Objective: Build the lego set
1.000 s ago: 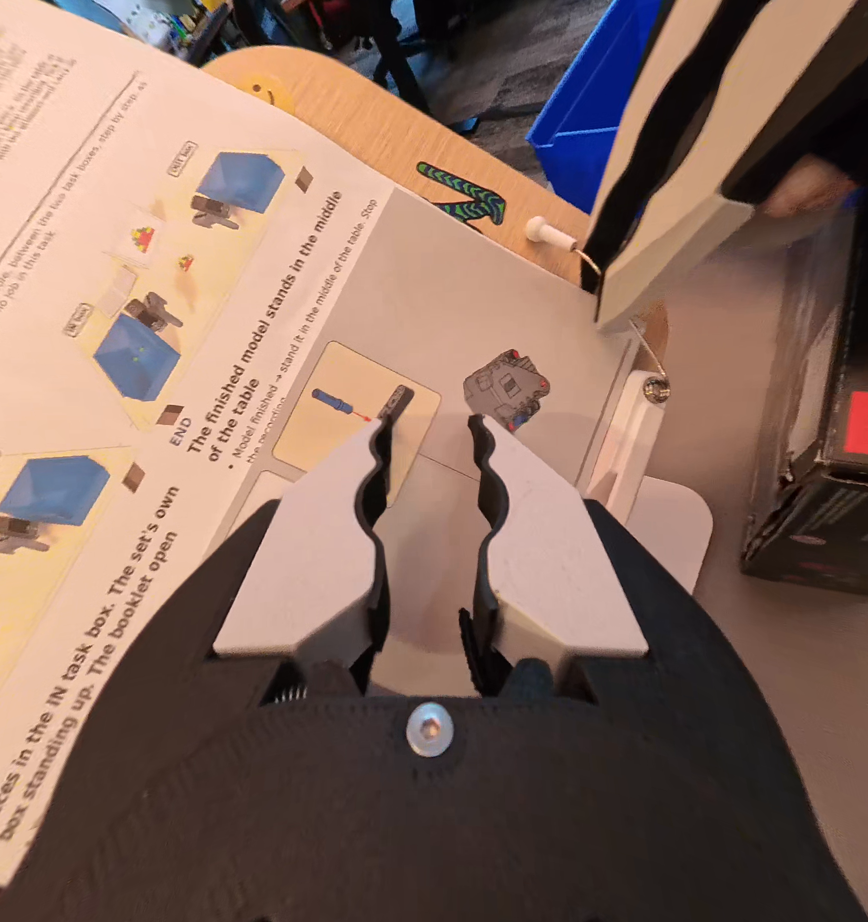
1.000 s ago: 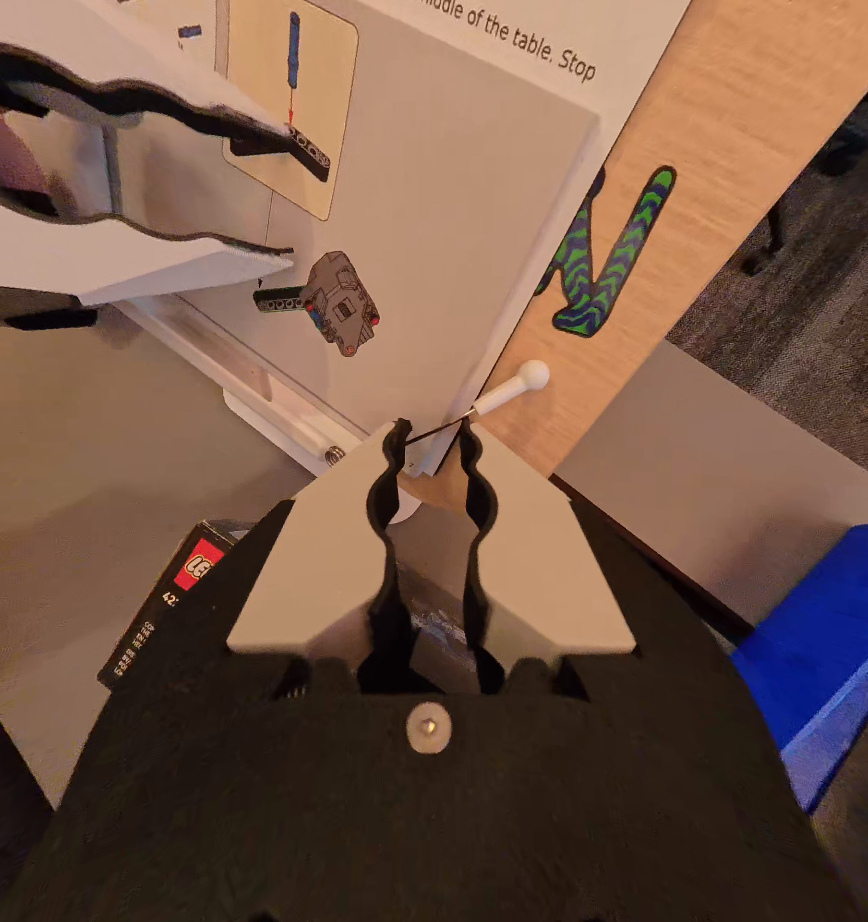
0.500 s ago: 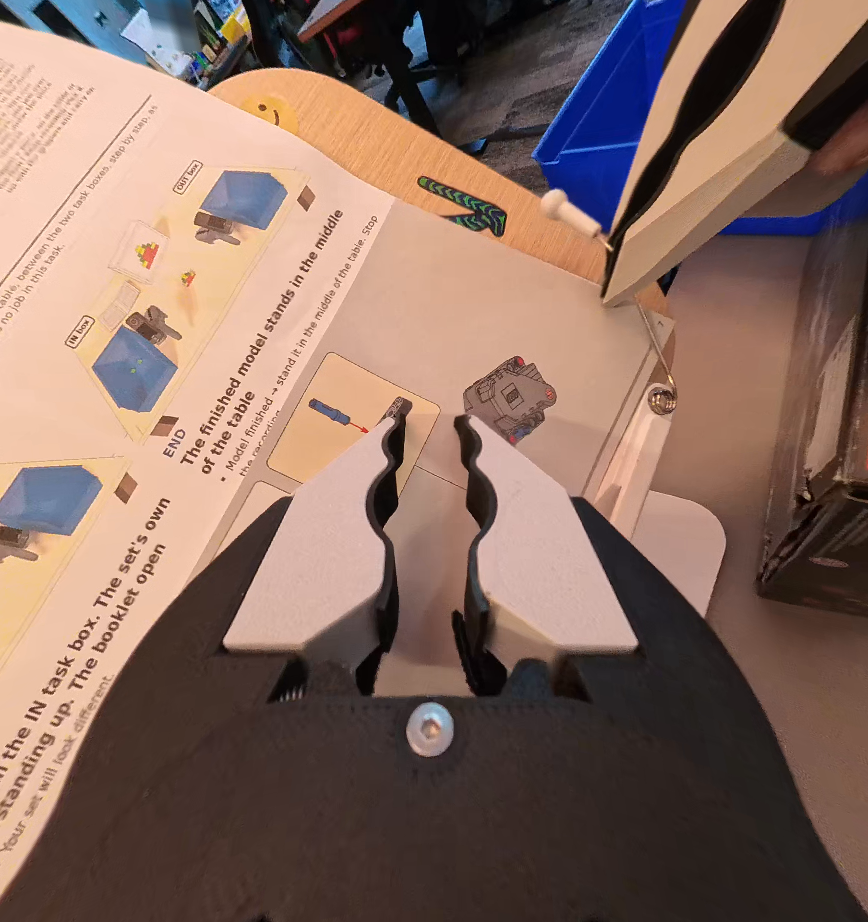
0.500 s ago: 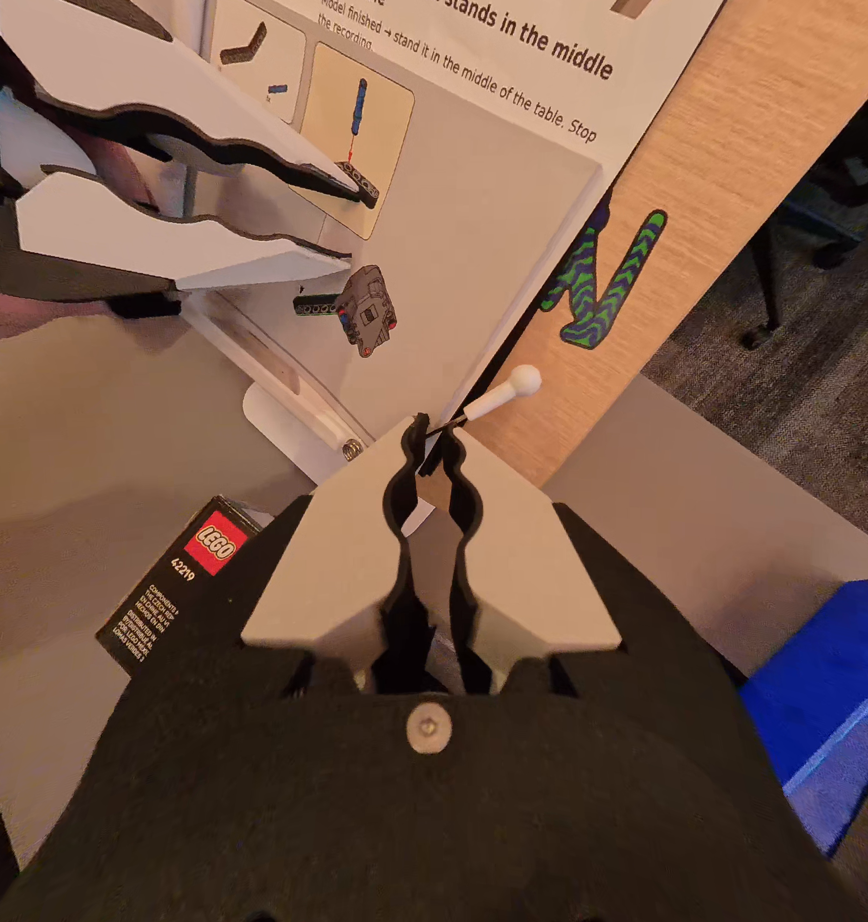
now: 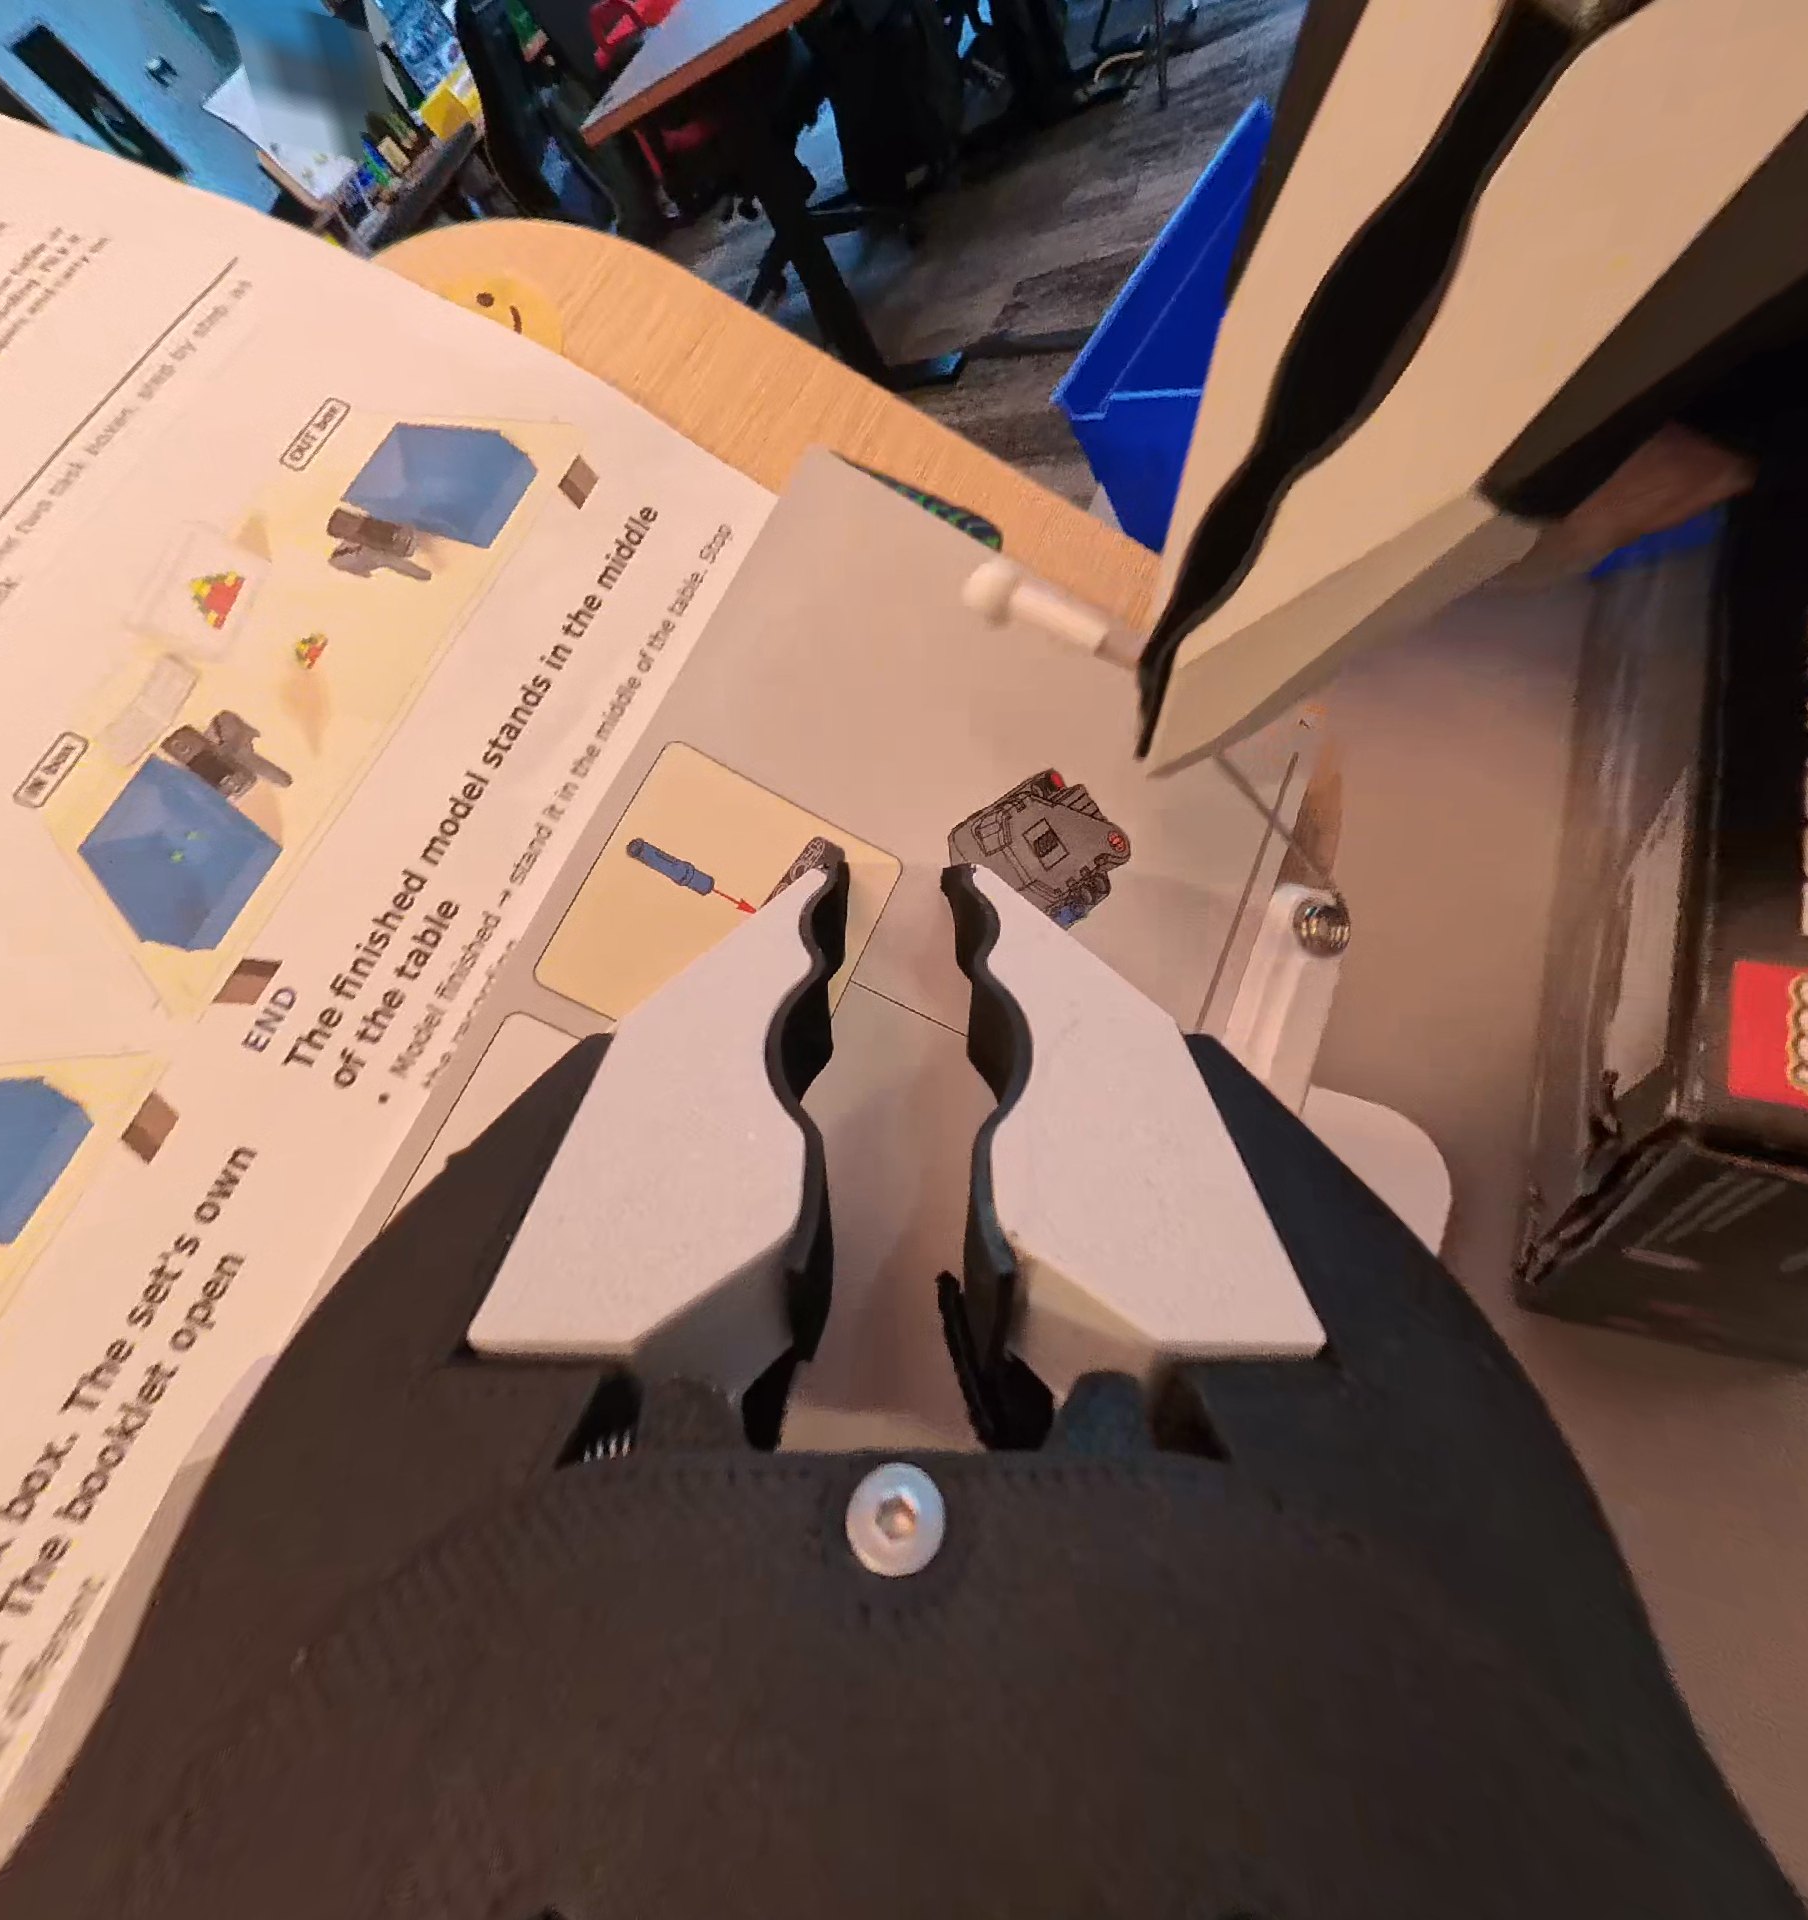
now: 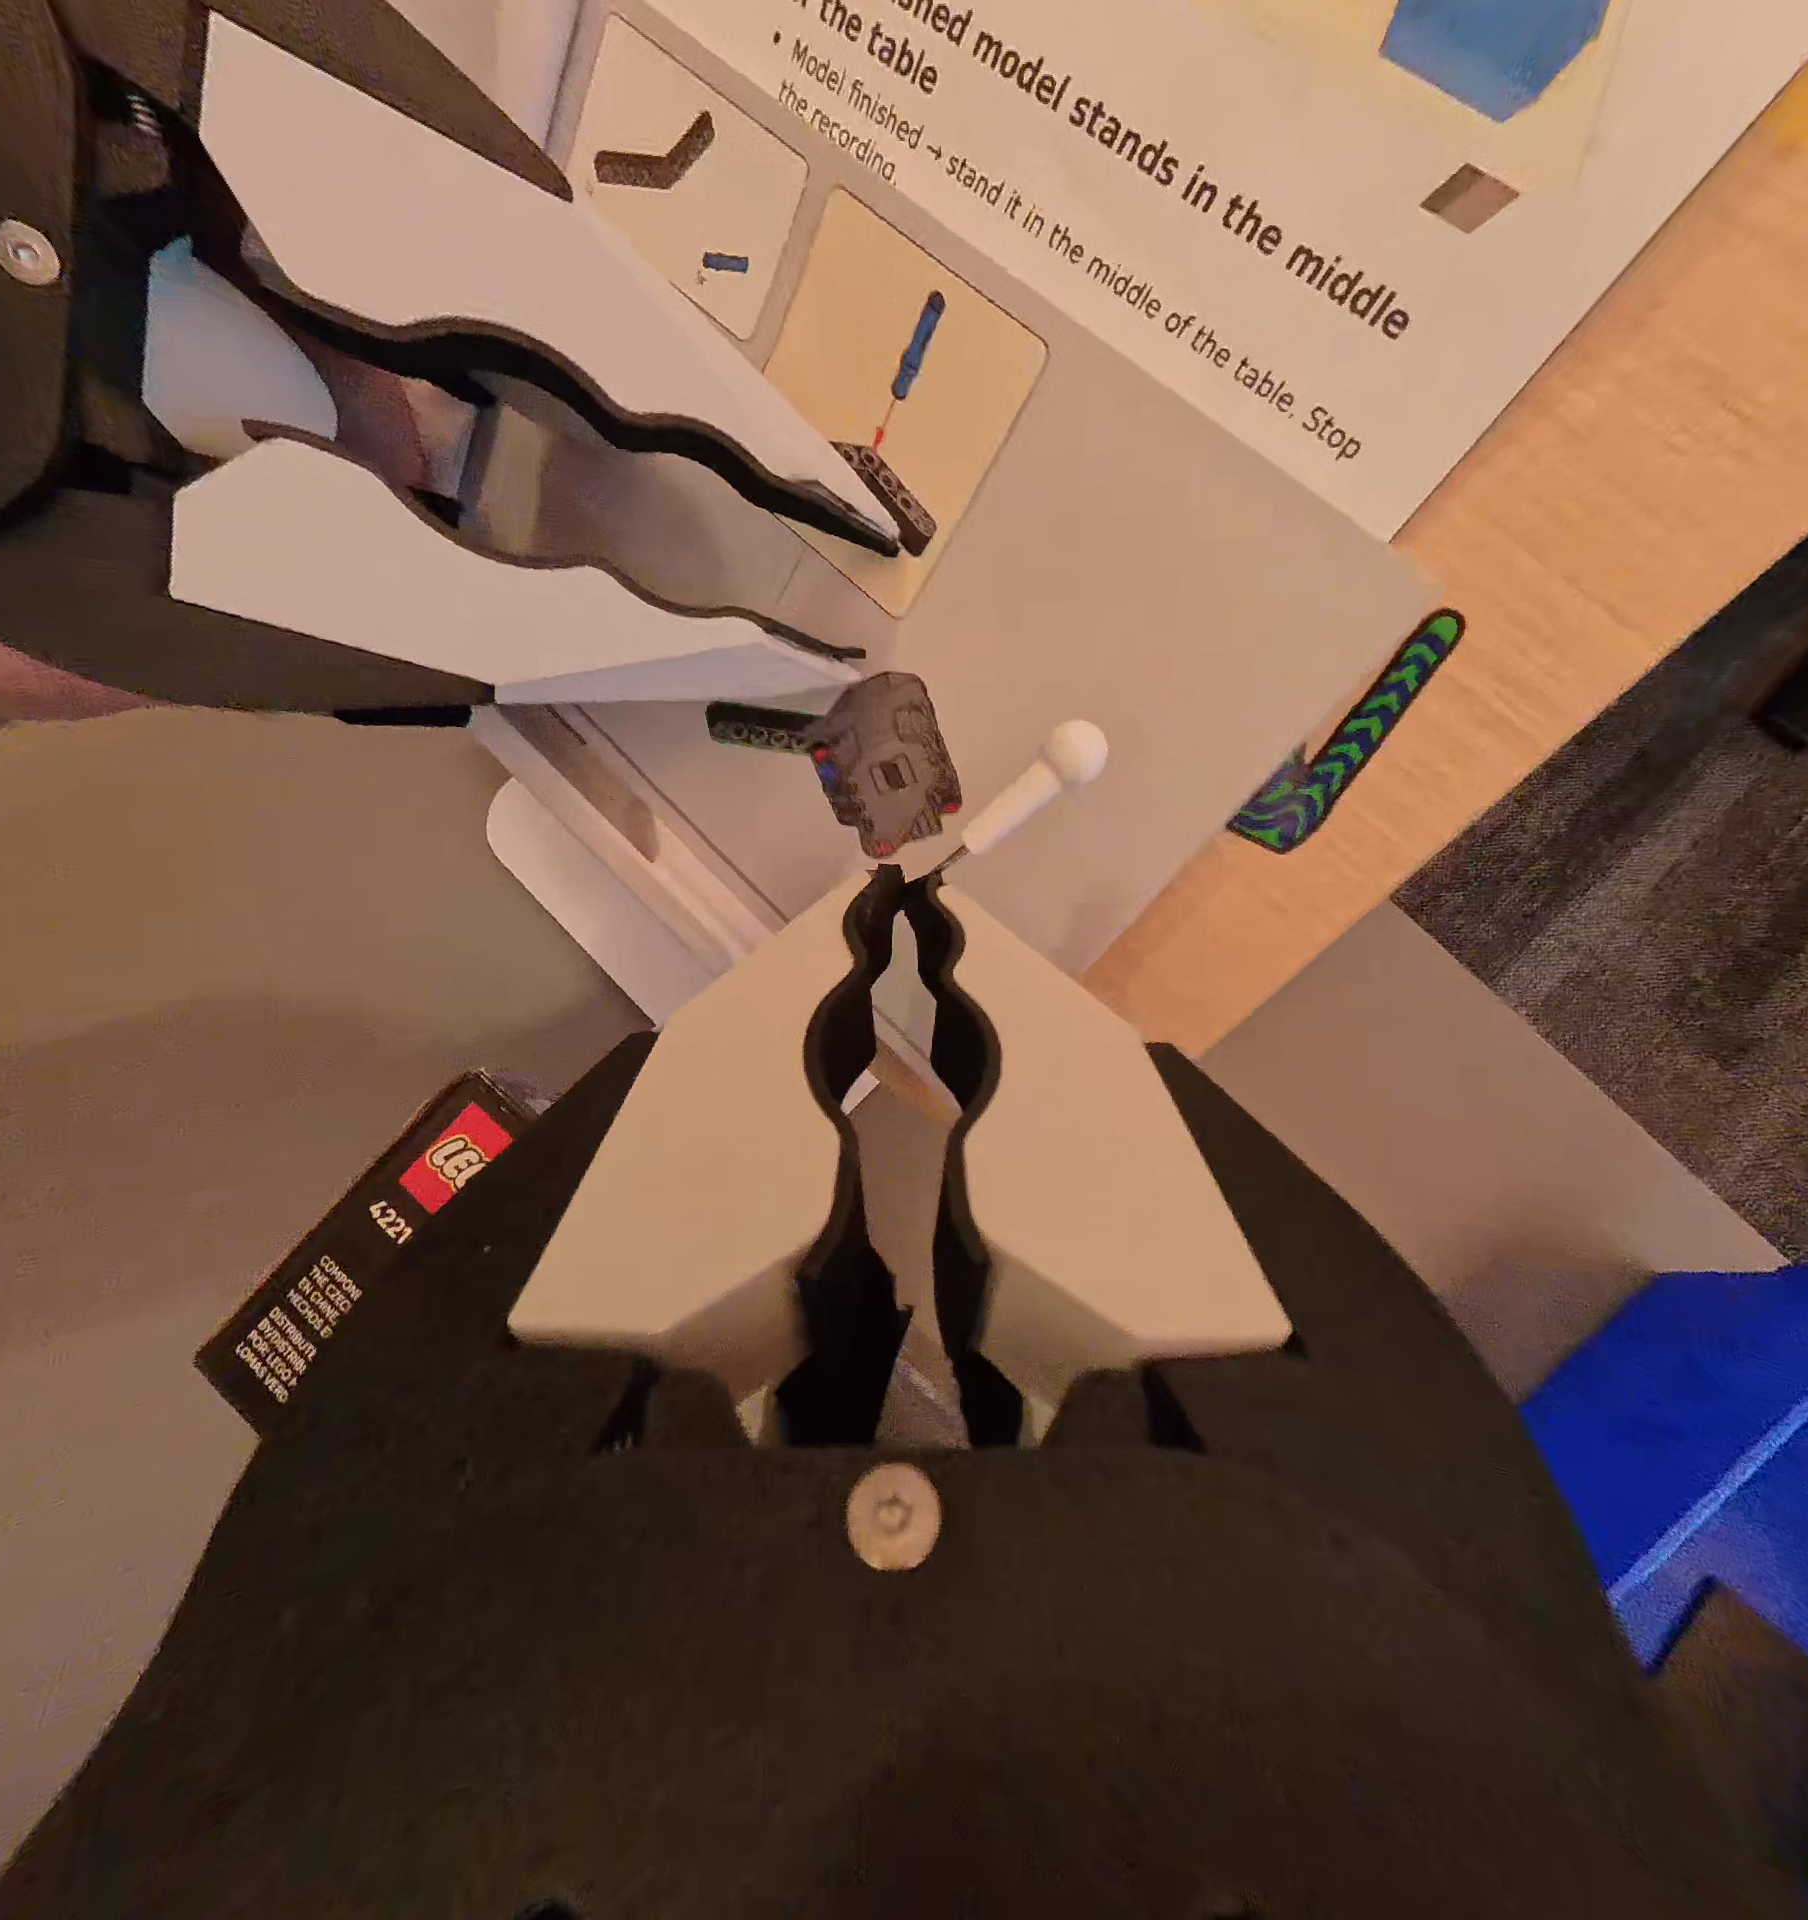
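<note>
Starting at your left, 1 printed instruction sheet (image 5: 287, 665) lies curled over the stand, covering most of the booklet (image 5: 879, 644) propped open behind it. Only the booklet's right part shows, with 2 cream step panels and a grey model drawing. It stands upright, I judge, so that you can read the steps while both hands are busy.

Your left gripper (image 5: 892, 883) hovers just in front of that page with its jaws apart and nothing between them. It looks placed to steady or catch the page once it is freed.

Further right, 1 white-tipped page-holder arm (image 6: 1035, 784) on a thin wire crosses the booklet's right edge, there to pin the page flat. Your right gripper (image 6: 905, 883) has its tips pinched together on the wire just below the white handle. My reading is that you are swinging the holder aside to turn or free a page, so building has not really begun.

At the far right, 1 black set box (image 5: 1731, 987) rests on the grey table (image 5: 1658, 1558), just beside the stand's white foot. Past the table edge, 1 blue bin (image 5: 1160, 384) sits on the floor. No loose pieces show in either view, so I cannot tell whether they are in the box or the bin.
</note>
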Available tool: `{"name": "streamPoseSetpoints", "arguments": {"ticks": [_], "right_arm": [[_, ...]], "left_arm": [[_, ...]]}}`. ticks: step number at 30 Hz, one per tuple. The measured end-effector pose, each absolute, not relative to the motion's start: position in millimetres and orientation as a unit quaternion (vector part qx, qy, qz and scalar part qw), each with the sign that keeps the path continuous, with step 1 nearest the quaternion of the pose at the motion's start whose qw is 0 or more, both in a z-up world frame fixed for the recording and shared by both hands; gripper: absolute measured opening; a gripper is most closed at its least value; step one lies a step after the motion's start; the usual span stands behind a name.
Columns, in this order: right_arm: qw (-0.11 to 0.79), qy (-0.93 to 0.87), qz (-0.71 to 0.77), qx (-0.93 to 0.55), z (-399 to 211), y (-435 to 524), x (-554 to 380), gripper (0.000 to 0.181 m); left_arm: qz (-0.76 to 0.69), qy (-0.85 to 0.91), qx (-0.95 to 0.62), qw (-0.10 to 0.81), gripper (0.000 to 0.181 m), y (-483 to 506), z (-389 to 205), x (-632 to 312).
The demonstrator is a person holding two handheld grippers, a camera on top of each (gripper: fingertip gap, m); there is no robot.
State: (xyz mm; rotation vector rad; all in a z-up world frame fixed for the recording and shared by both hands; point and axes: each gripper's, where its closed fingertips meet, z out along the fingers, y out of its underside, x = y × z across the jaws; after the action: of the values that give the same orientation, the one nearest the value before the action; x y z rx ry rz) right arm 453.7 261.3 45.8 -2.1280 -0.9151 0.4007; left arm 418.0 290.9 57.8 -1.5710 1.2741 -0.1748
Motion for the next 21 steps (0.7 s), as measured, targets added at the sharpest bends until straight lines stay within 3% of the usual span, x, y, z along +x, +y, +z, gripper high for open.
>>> {"name": "streamPoseSetpoints", "arguments": {"ticks": [7,9,11,12,17,21], "right_arm": [[0.364,-0.356,0.161,-0.845,38.4,269.6,450.1,0.005],[0.366,-0.348,0.160,-0.848,40.1,269.6,454.2,0.017],[0.388,-0.341,0.144,-0.844,48.7,269.5,460.6,0.042],[0.400,-0.341,0.129,-0.841,53.3,267.8,464.8,0.043],[0.454,-0.373,0.057,-0.807,80.8,236.0,473.5,0.047],[0.478,-0.415,0.048,-0.773,93.9,186.6,457.4,0.041]], "left_arm": [[-0.122,0.547,-0.658,0.502,0.027,280.2,53.4,435.1],[-0.134,0.554,-0.643,0.511,0.030,271.2,57.5,435.6],[-0.158,0.543,-0.623,0.540,0.026,259.3,79.8,426.1],[-0.174,0.531,-0.617,0.555,0.024,252.7,94.7,416.6],[-0.179,0.475,-0.612,0.606,0.025,217.8,153.5,322.0],[-0.118,0.422,-0.672,0.597,0.031,206.6,149.5,207.3]]}}
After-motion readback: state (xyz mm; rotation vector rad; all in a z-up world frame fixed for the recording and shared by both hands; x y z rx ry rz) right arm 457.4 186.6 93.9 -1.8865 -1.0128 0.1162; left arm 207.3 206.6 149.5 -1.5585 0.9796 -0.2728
